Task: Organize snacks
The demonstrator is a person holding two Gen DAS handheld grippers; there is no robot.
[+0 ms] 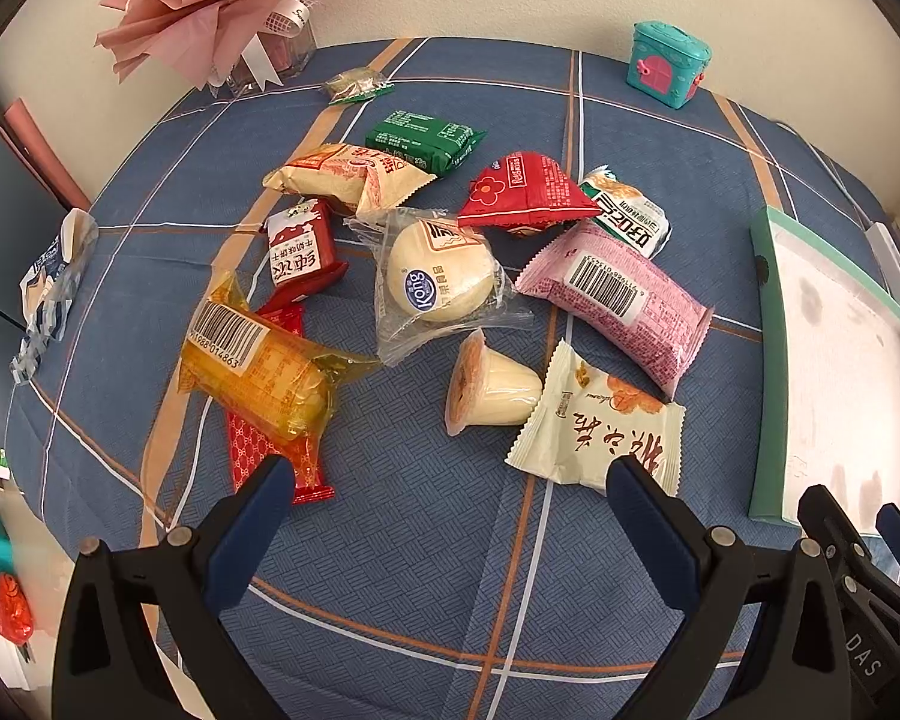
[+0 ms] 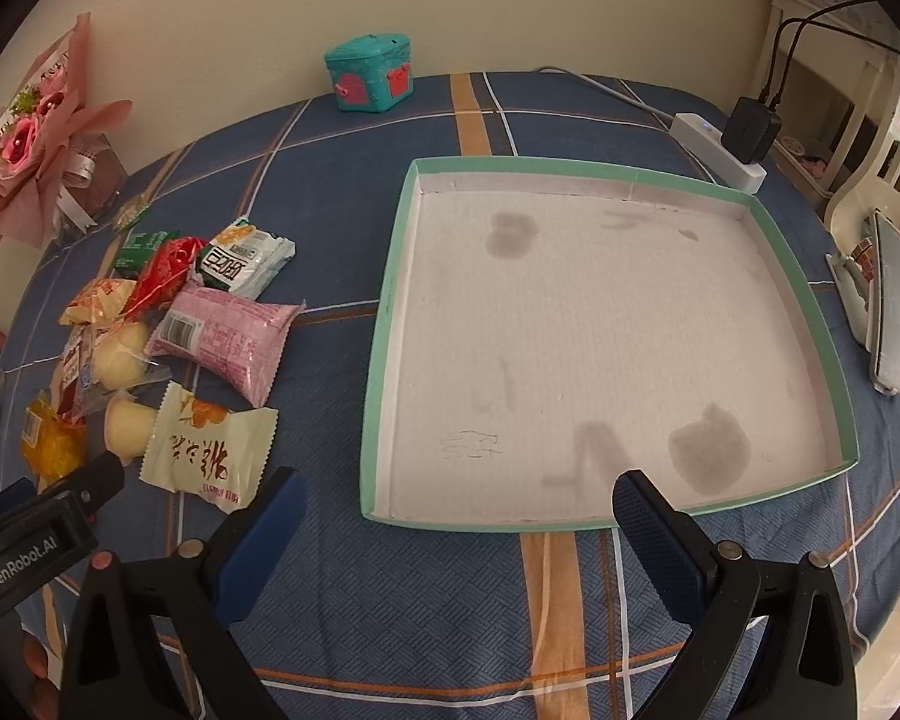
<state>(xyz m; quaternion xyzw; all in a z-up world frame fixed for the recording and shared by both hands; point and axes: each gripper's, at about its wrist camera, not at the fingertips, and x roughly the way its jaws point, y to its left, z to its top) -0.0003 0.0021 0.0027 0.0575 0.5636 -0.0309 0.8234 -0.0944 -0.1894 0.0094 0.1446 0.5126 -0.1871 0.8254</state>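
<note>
Several wrapped snacks lie in a loose pile on the blue plaid tablecloth: a pink pack [image 1: 618,303] [image 2: 225,336], a cream pack with red script [image 1: 600,420] [image 2: 207,444], a jelly cup [image 1: 489,387], a round bun in clear wrap [image 1: 438,276], an orange-yellow pack [image 1: 255,372], and red and green packs. A shallow green-rimmed tray [image 2: 390,312] [image 1: 768,372] with a white stained floor holds nothing. My left gripper [image 1: 450,477] is open above the cloth just before the pile. My right gripper [image 2: 459,495] is open at the tray's near edge.
A teal toy chest [image 2: 369,72] stands at the back by the wall. A pink bouquet in a glass vase [image 1: 228,0] stands back left. A white power strip with a black charger [image 2: 726,144] lies behind the tray. A small loose packet [image 1: 354,84] lies near the vase.
</note>
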